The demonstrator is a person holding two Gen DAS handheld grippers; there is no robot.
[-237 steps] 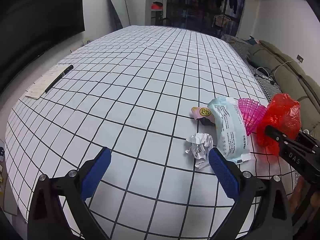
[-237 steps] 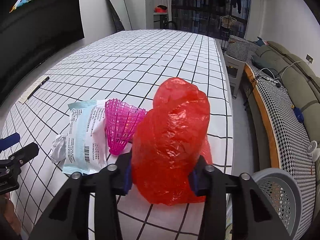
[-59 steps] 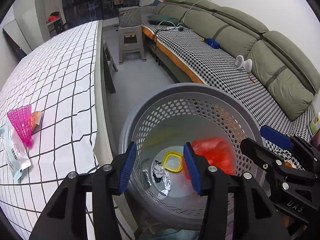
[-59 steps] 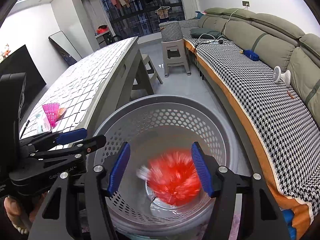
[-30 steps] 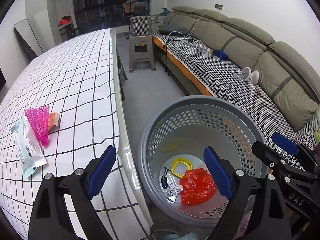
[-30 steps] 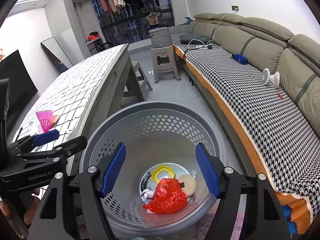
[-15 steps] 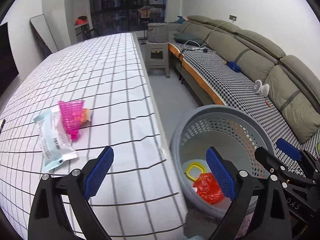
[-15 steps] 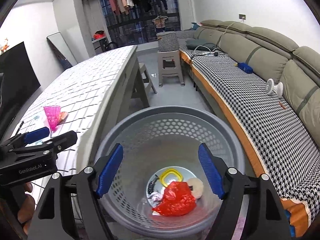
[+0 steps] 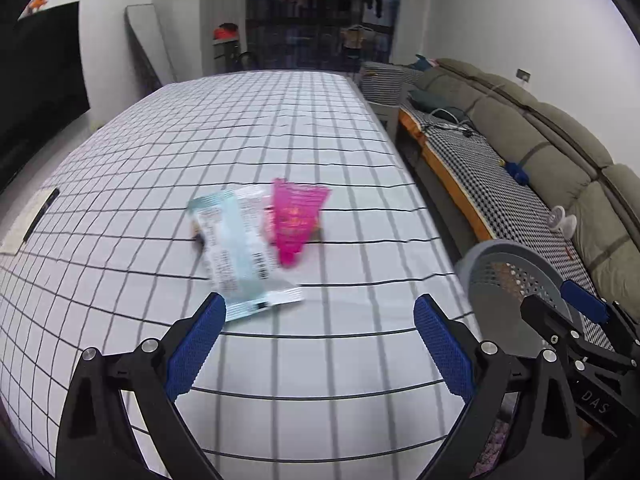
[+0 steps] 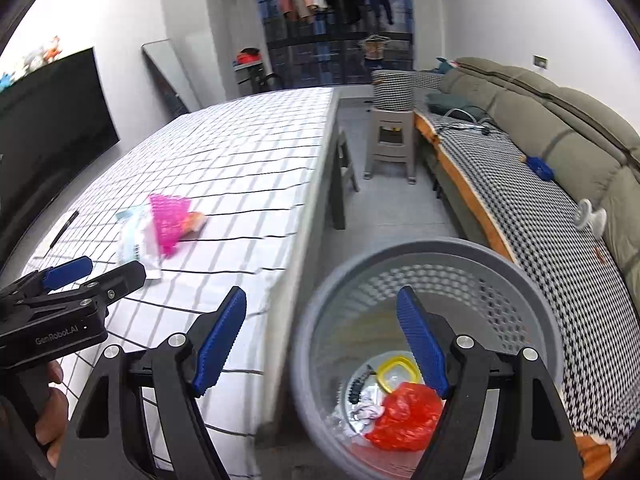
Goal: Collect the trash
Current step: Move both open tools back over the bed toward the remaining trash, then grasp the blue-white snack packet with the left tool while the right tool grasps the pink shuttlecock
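Above the checked table, the left gripper hangs with jaws wide and empty, facing the wrapper and pink shuttlecock to be picked next. Only the right gripper's view, jaws likewise released, shows the red bag down in the bin.

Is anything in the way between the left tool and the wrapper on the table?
Nothing visible. Only bare checked table lies between the open left tool and the wrapper. The pink cone sits beside the wrapper, on its far right side.
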